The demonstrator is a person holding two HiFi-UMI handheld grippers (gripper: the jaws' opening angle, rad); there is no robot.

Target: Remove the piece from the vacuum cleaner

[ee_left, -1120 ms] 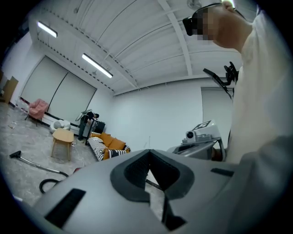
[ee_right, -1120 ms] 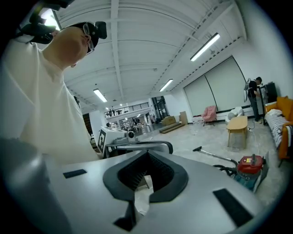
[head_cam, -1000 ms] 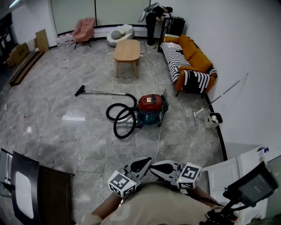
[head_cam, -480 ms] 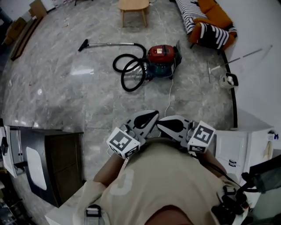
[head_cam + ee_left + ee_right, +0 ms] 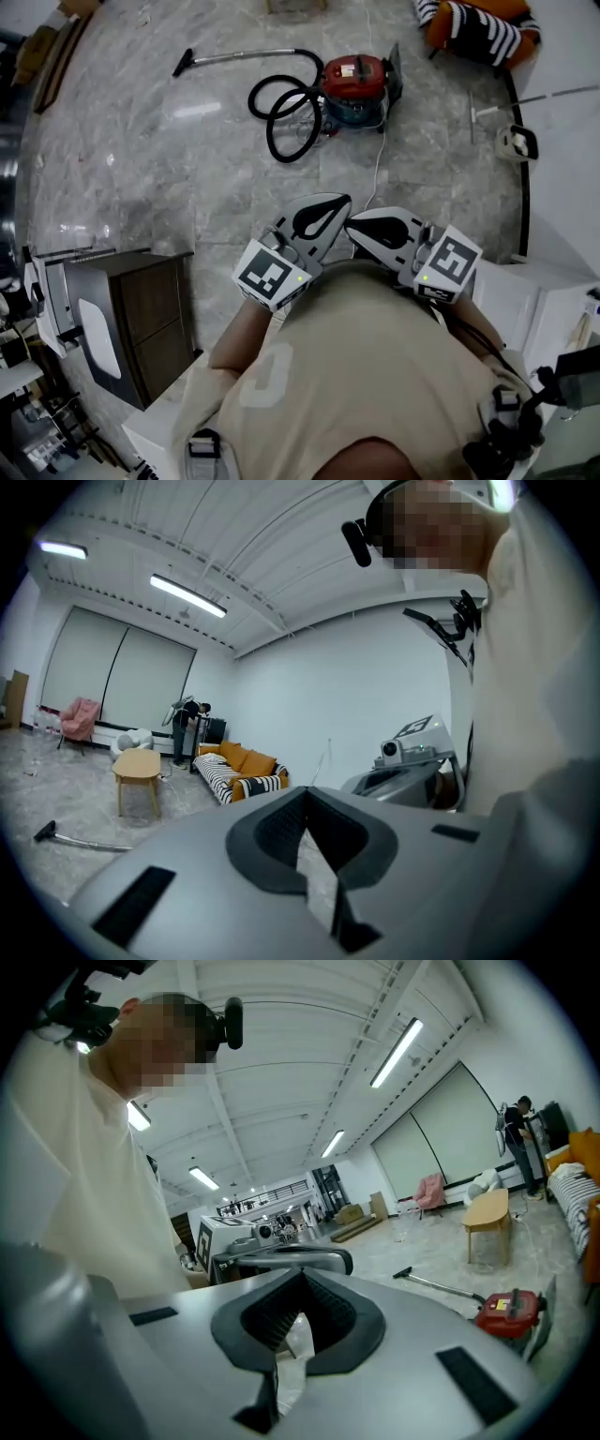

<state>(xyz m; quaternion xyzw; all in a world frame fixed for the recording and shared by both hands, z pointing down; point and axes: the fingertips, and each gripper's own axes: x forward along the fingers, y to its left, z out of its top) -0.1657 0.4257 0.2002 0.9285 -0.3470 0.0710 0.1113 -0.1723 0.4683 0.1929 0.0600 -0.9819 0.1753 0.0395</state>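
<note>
Marble floor (image 5: pixel 187 178) ahead, red vacuum cleaner (image 5: pixel 357 86) at twelve o'clock, well apart from left gripper (image 5: pixel 330 206) and right gripper (image 5: pixel 361 225), jaws pressed together, empty; its metal wand (image 5: pixel 246 56) looks stiff, light, slick, best taken near the hose (image 5: pixel 281 155).

striped sofa (image 5: pixel 473 26), dark cabinet (image 5: pixel 150 309), wooden table (image 5: pixel 137 763)

Head view: high, steeply down; gripper views: low, near level; all share vacuum wand (image 5: pixel 239 56)

Beige T-shirt (image 5: pixel 356 375); grey hand-held grippers (image 5: pixel 328 206) (image 5: pixel 361 223) with black-and-white marker cubes (image 5: pixel 272 277) (image 5: pixel 450 265).
</note>
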